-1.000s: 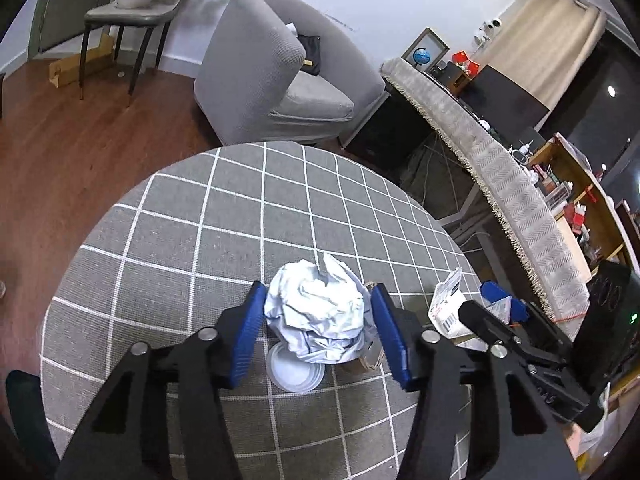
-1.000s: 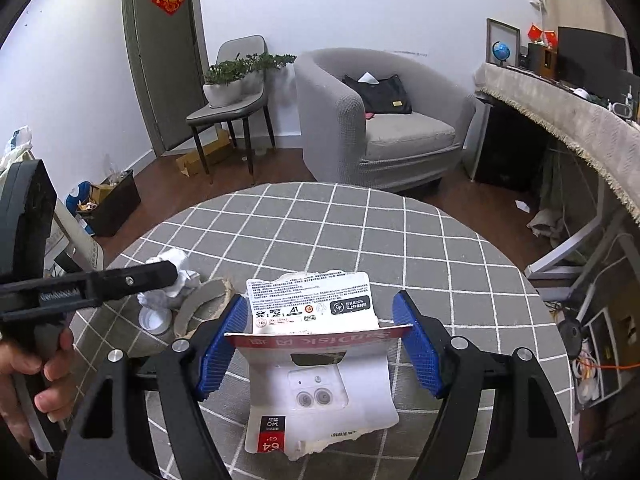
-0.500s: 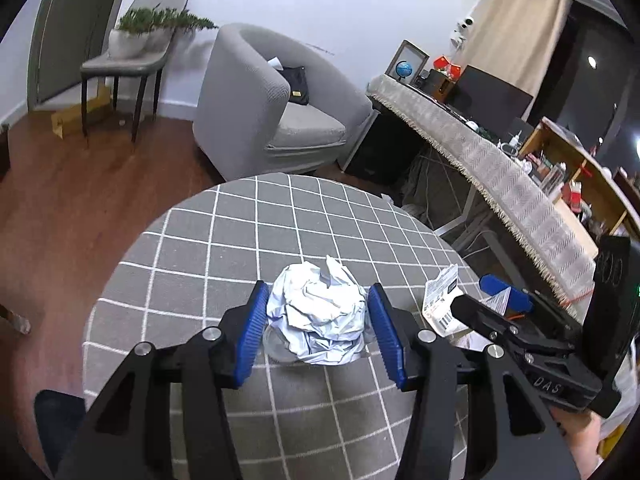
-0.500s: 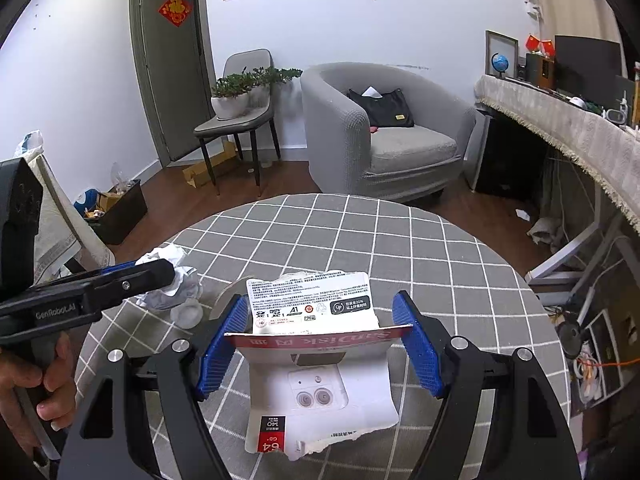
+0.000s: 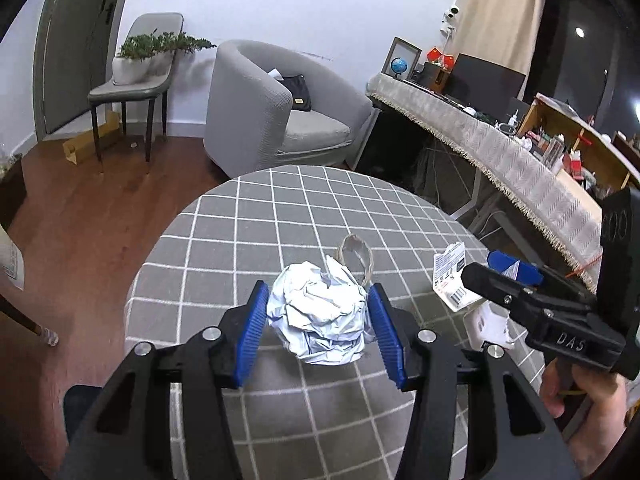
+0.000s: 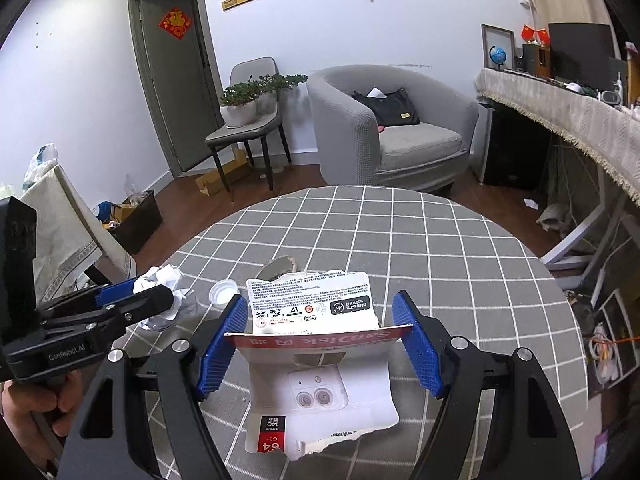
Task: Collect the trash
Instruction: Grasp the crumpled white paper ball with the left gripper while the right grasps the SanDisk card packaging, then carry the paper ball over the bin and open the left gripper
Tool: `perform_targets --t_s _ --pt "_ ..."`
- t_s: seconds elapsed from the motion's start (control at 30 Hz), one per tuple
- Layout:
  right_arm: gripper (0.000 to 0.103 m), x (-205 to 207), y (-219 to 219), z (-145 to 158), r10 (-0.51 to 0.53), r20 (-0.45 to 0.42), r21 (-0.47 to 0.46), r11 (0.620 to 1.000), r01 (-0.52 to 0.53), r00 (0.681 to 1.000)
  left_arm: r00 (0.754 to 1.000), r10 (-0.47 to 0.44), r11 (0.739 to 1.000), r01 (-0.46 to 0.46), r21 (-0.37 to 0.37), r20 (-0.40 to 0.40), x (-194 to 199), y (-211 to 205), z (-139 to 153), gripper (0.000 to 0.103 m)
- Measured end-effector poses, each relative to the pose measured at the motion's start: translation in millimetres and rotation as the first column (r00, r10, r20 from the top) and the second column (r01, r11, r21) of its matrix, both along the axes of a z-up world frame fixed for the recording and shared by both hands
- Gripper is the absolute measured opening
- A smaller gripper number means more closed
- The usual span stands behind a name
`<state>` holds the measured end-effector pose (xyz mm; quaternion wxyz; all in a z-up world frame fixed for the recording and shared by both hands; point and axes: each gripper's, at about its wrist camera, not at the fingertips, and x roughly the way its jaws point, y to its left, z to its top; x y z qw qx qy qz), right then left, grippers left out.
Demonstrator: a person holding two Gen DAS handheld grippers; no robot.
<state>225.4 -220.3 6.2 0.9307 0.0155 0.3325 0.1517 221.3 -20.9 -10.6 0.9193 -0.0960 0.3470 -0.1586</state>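
Now that the left gripper point(image 5: 318, 320), clenched on the paper ball point(image 5: 320, 316), has lifted it, lid point(image 6: 222, 291) uncovered — 1 item collected; right gripper point(image 6: 320, 346) grasps the card pack point(image 6: 320, 344).

Paper wad point(image 5: 320, 318) left of card packaging point(image 6: 320, 364)

Tape ring point(image 5: 357, 255) and cap point(image 6: 222, 292) interrupt bare tablecloth point(image 5: 256, 236).

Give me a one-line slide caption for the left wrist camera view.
Left gripper clamps a crumpled paper ball above the checked round table, while the right gripper carries torn card packaging alongside.
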Motion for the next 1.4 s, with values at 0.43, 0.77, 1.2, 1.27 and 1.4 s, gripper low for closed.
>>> perform_targets --t_s 0.43,0.77,1.2,1.27,1.4 --pt "0.076 -39.5 27.8 -8.4 0.033 -0.012 0.046 0.998 -0.033 0.999 0.999 0.033 0.999 -0.034 0.011 0.025 -48.9 24.7 -0.2 0.054" --pt "0.076 -68.5 61.6 -6.5 0.077 0.009 0.07 0.995 -0.077 0.997 0.997 0.063 0.995 -0.067 0.081 0.05 -94.9 58.4 6.5 0.054" --pt "0.076 -79.4 130.4 -10.4 0.172 0.016 0.071 0.982 -0.173 0.985 0.988 0.154 0.983 -0.152 0.099 -0.008 -111.4 129.8 -10.7 0.054" --pt "0.076 -78.6 141.3 -10.7 0.188 0.015 0.074 0.979 -0.188 0.982 0.985 0.168 0.982 -0.165 0.095 -0.032 -110.0 140.9 -18.0 0.054" --pt "0.076 -76.4 167.3 -13.5 0.223 0.008 0.073 0.972 -0.223 0.975 0.978 0.197 0.976 -0.189 0.108 -0.072 -110.5 163.4 -37.1 0.054"
